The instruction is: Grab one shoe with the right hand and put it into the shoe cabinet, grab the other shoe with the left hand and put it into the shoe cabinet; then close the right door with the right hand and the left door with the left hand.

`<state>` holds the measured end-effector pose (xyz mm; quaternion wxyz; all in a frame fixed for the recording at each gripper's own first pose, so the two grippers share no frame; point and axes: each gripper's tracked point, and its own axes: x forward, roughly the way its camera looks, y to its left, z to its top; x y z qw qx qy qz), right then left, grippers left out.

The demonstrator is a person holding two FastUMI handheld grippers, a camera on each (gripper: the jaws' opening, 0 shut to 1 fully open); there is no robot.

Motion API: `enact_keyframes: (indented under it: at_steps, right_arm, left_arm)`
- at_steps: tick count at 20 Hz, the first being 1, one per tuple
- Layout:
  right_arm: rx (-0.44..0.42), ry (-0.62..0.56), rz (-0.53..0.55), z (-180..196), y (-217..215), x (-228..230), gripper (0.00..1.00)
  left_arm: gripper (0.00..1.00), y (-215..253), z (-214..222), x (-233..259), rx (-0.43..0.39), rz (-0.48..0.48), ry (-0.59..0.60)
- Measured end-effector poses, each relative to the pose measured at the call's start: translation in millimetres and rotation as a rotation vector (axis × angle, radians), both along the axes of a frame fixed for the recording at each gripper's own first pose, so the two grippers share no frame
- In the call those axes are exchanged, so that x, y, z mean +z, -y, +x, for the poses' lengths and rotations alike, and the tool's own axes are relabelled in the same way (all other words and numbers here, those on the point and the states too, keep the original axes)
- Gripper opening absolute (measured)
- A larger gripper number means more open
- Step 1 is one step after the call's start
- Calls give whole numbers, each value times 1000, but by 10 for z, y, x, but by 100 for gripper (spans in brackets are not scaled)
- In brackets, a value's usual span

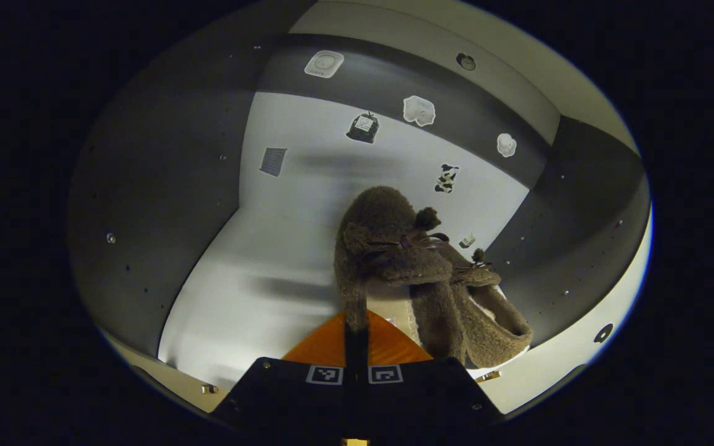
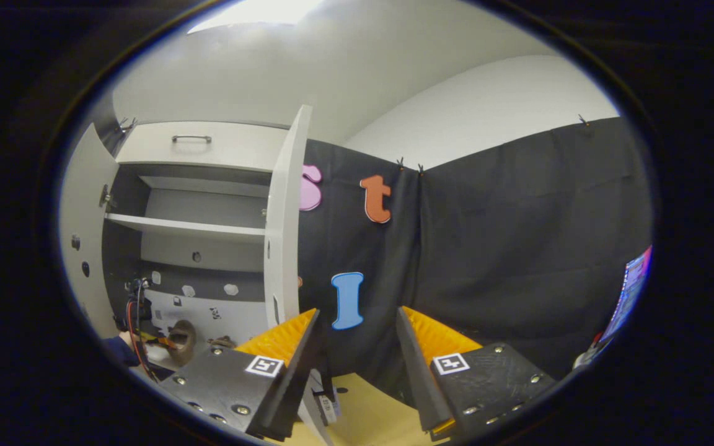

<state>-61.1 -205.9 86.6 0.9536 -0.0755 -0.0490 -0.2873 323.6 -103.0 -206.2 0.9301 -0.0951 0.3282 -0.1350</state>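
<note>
Brown and fuzzy, the soft bow-topped shoe hangs pinched in the left gripper, whose fingers are clamped tight on a thin fold of its heel edge, so the toe points into the white shoe cabinet's lower compartment. It's carried deep inside, over the white floor panel, probably so it can be set down next to its partner. And there's the partner: the second brown fuzzy shoe already lies on the compartment floor toward the right wall, touching or just beside the held one, hard to call which.

Over in the right gripper view, the right gripper sits back from the cabinet with jaws wide apart, holding nothing, waiting just beside the open right door it will have to swing shut. The left door stands open too. My read: second shoe about to be released, doors next
</note>
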Motion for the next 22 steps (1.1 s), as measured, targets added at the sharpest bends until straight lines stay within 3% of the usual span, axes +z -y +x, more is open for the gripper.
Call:
enact_keyframes:
  at_steps: [11, 16, 20, 22]
  right_arm:
    - [-44, -13, 37, -20, 230, -123, 73]
    - [-43, -18, 47, -14, 278, -156, 73]
    - [-26, -25, 56, 48, 289, -179, 73]
    - [-17, -28, 57, 66, 294, -187, 73]
  left_arm:
    - [0, 136, 164, -100, -22, 65, 22]
    - [11, 146, 164, -87, -31, 36, 27]
    - [16, 139, 134, -26, -42, 72, 46]
    - [47, 90, 121, -27, -33, 124, 58]
